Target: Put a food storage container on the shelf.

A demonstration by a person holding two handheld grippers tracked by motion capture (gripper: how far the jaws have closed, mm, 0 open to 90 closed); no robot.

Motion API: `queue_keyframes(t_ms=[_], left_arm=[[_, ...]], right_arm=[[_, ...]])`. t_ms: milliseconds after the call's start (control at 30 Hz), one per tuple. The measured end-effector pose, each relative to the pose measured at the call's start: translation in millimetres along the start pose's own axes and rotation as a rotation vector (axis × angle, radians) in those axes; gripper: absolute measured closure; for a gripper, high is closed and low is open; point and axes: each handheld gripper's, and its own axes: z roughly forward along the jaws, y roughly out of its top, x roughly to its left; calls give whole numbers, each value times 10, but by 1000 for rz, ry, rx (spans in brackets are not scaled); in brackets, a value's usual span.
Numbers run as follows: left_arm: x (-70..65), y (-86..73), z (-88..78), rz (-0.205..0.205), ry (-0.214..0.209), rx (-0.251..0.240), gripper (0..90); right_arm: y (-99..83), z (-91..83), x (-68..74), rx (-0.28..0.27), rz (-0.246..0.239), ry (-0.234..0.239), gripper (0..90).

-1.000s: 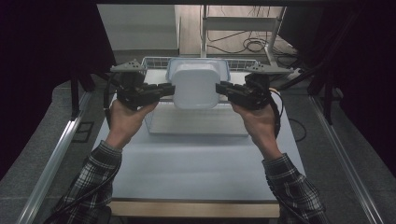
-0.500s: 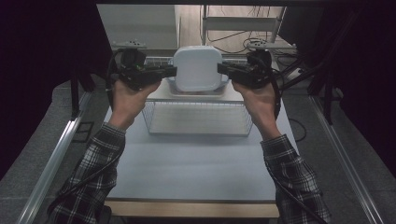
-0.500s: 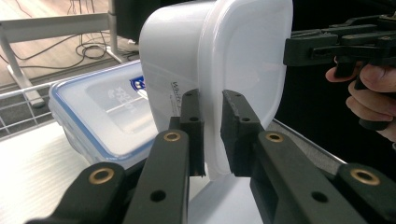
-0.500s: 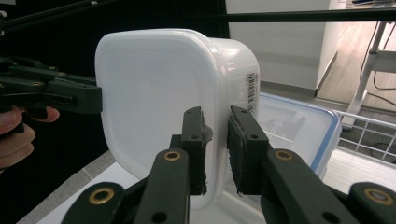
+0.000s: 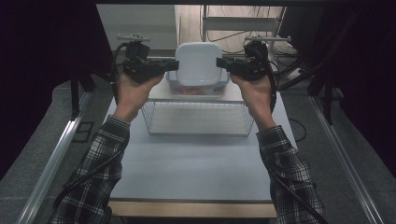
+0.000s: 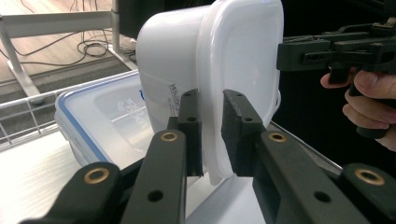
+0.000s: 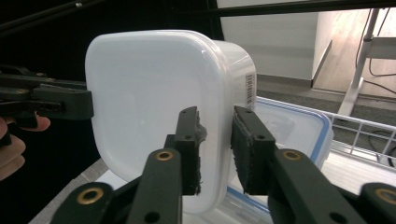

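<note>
- Dark curtains close in on both sides, and cables trail over the wooden floor beyond the pale grey table.
- On the table's far half sits a white wire basket, open top, thin mesh walls.
- At the far end of the basket rests a clear box with a blue-rimmed lid; the white print on its lid is too faint to read.
- Up above that box goes the white plastic tub, lifted clear and tipped on its side, its broad face turned toward the person.
- The left gripper is clamped on the tub's left rim, jaws pinching the thin lip.
- The right gripper is clenched on the opposite rim in the same way.
- A line of small print runs down the tub's wall in the left gripper view, and a barcode-like strip shows in the right gripper view; neither is legible.
- Plaid sleeves reach in from the near edge.
</note>
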Motion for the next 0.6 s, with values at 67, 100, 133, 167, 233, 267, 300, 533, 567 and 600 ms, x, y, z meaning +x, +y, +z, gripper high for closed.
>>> queue_keyframes(t_ms=[67, 100, 133, 167, 233, 267, 300, 533, 567, 600], left_arm=[[7, 14, 15, 6, 3, 0, 735], [10, 30, 30, 9, 9, 2, 717], [10, 30, 30, 9, 9, 2, 708], [22, 41, 45, 8, 12, 2, 698], [30, 46, 53, 6, 14, 2, 684], [39, 53, 75, 0, 18, -2, 679], [42, 58, 89, 2, 24, 3, 676], [92, 77, 162, 0, 48, 16, 665], [105, 85, 173, -2, 51, 21, 661], [105, 85, 173, -2, 51, 21, 658]], right_arm=[[13, 16, -4, -1, 4, 3, 683], [27, 33, 6, -1, 1, -2, 664], [27, 33, 6, -1, 1, -2, 664], [39, 48, 16, -1, -3, -8, 651], [53, 66, 17, 3, -9, -14, 640], [57, 77, 18, 4, -8, -18, 636], [61, 89, 18, 4, -8, -23, 634], [59, 166, -14, 17, -8, -39, 617], [63, 186, -27, 14, -1, -34, 613], [63, 186, -27, 14, -1, -34, 613]])
